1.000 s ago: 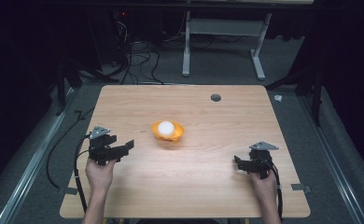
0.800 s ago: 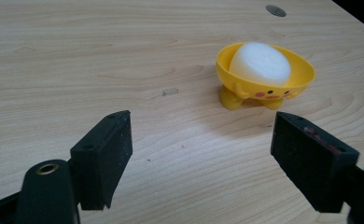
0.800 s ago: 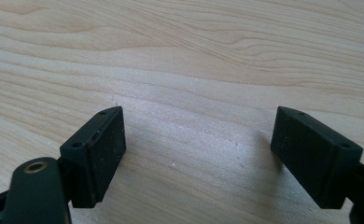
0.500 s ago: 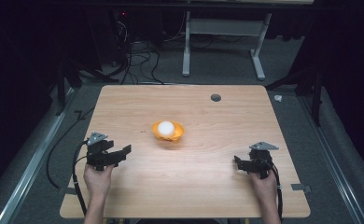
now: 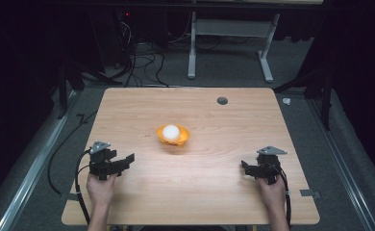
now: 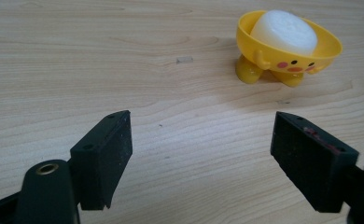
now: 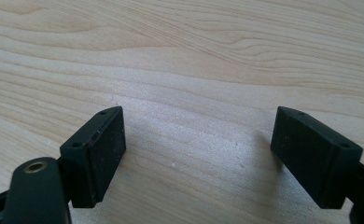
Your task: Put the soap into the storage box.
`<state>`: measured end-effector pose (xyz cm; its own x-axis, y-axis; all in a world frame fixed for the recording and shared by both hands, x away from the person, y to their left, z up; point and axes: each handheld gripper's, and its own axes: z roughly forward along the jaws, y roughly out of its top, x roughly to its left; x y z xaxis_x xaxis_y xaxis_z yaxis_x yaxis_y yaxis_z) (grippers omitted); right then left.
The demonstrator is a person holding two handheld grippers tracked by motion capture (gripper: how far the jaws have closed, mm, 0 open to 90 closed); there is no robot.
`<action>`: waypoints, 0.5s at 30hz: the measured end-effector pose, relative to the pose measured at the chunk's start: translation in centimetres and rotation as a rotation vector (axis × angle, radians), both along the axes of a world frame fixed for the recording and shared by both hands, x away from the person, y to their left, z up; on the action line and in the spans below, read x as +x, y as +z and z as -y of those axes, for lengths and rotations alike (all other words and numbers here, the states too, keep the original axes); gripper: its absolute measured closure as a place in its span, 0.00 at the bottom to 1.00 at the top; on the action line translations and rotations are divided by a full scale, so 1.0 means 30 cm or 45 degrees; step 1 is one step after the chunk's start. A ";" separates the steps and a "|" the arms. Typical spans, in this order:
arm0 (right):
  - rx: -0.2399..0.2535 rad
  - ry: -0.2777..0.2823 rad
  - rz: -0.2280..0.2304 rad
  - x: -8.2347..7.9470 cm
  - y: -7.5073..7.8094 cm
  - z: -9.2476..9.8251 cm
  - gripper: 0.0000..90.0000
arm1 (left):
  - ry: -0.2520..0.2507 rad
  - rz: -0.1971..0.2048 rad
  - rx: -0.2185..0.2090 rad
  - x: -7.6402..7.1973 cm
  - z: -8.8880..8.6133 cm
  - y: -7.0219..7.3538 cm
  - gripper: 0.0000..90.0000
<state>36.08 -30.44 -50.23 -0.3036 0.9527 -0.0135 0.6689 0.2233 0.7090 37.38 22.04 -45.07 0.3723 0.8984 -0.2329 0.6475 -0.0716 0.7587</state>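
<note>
The left hand-held gripper (image 5: 123,161) rests low over the desk (image 5: 142,110), jaws spread wide with nothing between them. Ahead of it and off to its right stands a yellow duck-shaped bowl (image 6: 290,51) on stubby feet, holding a white ball (image 6: 285,30); bowl and gripper are well apart. The right hand-held gripper (image 5: 245,167) sits farther off on the bowl's other side, jaws likewise wide and empty, bare wood grain ahead of them.
</note>
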 end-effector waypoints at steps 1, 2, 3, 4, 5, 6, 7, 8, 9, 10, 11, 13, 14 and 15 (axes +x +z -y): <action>0.000 0.000 0.000 0.000 0.000 0.000 0.21 | -0.001 -0.005 0.004 -0.001 0.001 -0.002 0.24; 0.001 0.000 0.000 0.000 0.000 0.000 0.21 | -0.005 -0.013 0.007 -0.001 0.001 -0.006 0.24; 0.000 0.001 0.000 0.000 0.000 0.000 0.21 | -0.015 -0.031 0.002 0.000 0.002 -0.013 0.24; 0.000 0.000 0.000 0.000 0.000 0.000 0.21 | -0.020 -0.043 0.001 0.001 0.002 -0.017 0.23; 0.000 0.000 0.000 0.000 0.000 0.000 0.21 | -0.024 -0.054 -0.001 0.000 0.005 -0.024 0.23; 0.000 0.000 0.000 0.000 0.000 0.000 0.21 | -0.025 -0.059 0.003 -0.001 0.007 -0.028 0.23; 0.000 0.000 0.000 0.000 0.000 0.000 0.21 | -0.028 -0.059 0.013 -0.002 0.007 -0.031 0.23; 0.000 0.000 0.000 0.000 0.000 0.000 0.21 | -0.021 -0.054 0.015 -0.004 0.008 -0.035 0.23; 0.000 0.000 0.000 0.000 0.000 0.000 0.21 | -0.015 -0.054 0.010 -0.005 0.010 -0.038 0.24; 0.000 0.000 0.000 0.000 0.000 0.000 0.21 | -0.012 -0.057 0.009 -0.005 0.010 -0.041 0.24; 0.000 0.000 0.000 0.000 0.000 0.000 0.21 | -0.016 -0.060 0.014 -0.005 0.011 -0.044 0.24; 0.000 0.000 0.000 0.000 0.000 0.000 0.21 | -0.014 -0.067 0.034 -0.003 0.015 -0.054 0.24; 0.000 0.000 0.000 0.000 0.000 0.000 0.21 | -0.011 -0.068 0.040 -0.003 0.016 -0.058 0.24; 0.000 0.000 0.000 0.000 0.000 0.000 0.21 | -0.007 -0.072 0.048 -0.002 0.017 -0.064 0.24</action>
